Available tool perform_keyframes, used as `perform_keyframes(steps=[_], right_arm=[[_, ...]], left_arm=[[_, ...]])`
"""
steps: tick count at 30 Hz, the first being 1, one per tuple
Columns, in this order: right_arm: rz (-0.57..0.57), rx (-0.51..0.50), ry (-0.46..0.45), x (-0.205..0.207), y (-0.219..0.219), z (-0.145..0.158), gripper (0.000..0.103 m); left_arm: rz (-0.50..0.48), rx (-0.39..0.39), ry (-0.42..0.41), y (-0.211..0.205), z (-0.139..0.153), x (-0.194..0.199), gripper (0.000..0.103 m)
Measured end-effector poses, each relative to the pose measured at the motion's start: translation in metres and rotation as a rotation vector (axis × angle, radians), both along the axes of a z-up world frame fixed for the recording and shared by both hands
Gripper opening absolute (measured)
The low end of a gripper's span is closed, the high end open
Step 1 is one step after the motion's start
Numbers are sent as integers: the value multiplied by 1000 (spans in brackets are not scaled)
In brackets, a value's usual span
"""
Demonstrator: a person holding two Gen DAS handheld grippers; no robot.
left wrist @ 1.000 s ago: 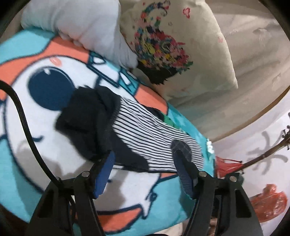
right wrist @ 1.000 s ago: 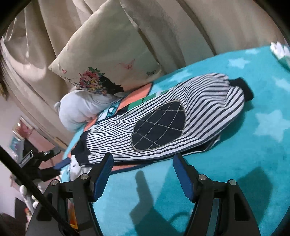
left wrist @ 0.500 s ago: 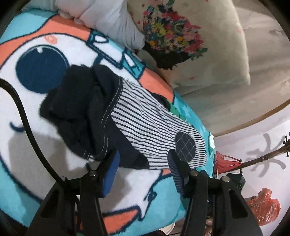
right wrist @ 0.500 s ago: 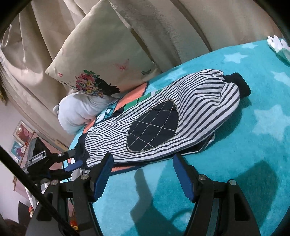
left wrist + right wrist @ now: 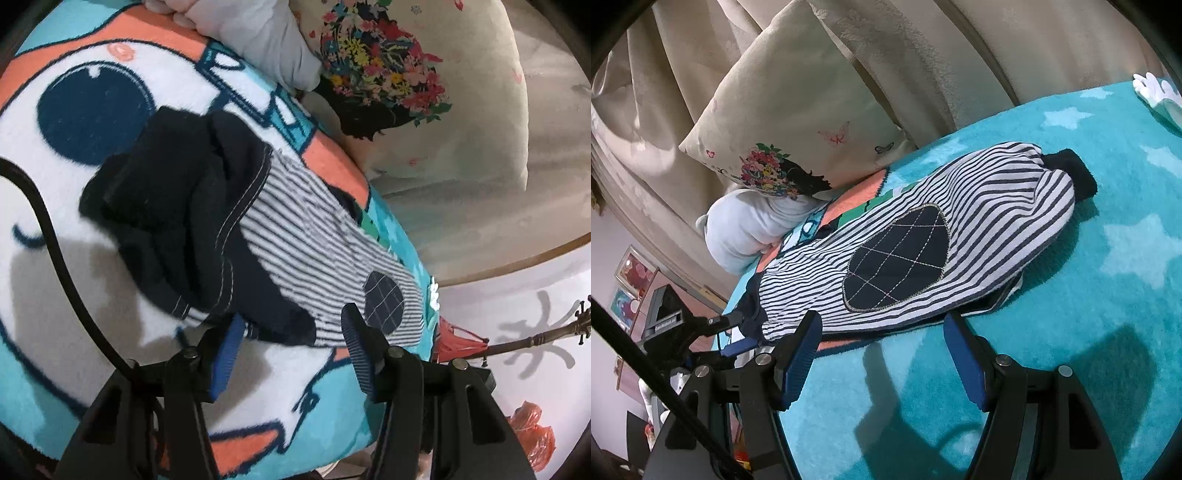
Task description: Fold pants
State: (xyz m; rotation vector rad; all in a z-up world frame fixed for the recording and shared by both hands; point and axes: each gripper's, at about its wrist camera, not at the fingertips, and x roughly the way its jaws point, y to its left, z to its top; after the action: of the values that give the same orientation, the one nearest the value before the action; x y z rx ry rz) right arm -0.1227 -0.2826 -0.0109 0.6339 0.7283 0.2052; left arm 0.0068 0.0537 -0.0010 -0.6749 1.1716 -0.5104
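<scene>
- Left wrist view: the left gripper [image 5: 291, 347] hangs with its jaws apart and nothing between them, low over the waist end of the striped pants [image 5: 314, 236]. The pants lie on a cartoon-print blanket [image 5: 66, 236] covering a bed. Their dark navy waistband [image 5: 170, 206] is bunched and rumpled, nearest the camera, with the left finger tip close to its lower edge. A small navy knee patch [image 5: 384, 302] shows further along the leg. A flowered cushion [image 5: 406, 85] and a pale bundle [image 5: 258, 33] lie beyond.
- Right wrist view: the right gripper [image 5: 882, 358] is also spread wide and empty, just short of the near long edge of the pants [image 5: 979, 225]. The quilted navy patch [image 5: 897, 262] faces up, and a dark ankle cuff [image 5: 1075, 173] lies at the far right end. The left gripper [image 5: 735, 332] is visible at the waist end.
- Risk, as a judgement: the waistband is thick and crumpled, so a closing pinch could catch only the top layer, or snag the fluffy blanket [image 5: 1071, 332] along with it, and the fold would drag crooked.
- Writing: no brand, label or readable text is visible in either view.
</scene>
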Motion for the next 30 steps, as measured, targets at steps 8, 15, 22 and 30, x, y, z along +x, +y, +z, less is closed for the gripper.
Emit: perform_keyframes(steps=[8,15,22,30], right_arm=[[0,1,-7,-2,-3,2,72],[70,202,-39,1,-13,10,72],[269,557,49,39,18,-18,73],[138,380,65,53,17,-12,70]], left_arm=[[35,-23,33,-9,-14,16,50],[12,-28,-23,-12,-1,21,4],[18,-41,-103,-9,25,20,4],[26,-25,-141,-5,29,10,4]])
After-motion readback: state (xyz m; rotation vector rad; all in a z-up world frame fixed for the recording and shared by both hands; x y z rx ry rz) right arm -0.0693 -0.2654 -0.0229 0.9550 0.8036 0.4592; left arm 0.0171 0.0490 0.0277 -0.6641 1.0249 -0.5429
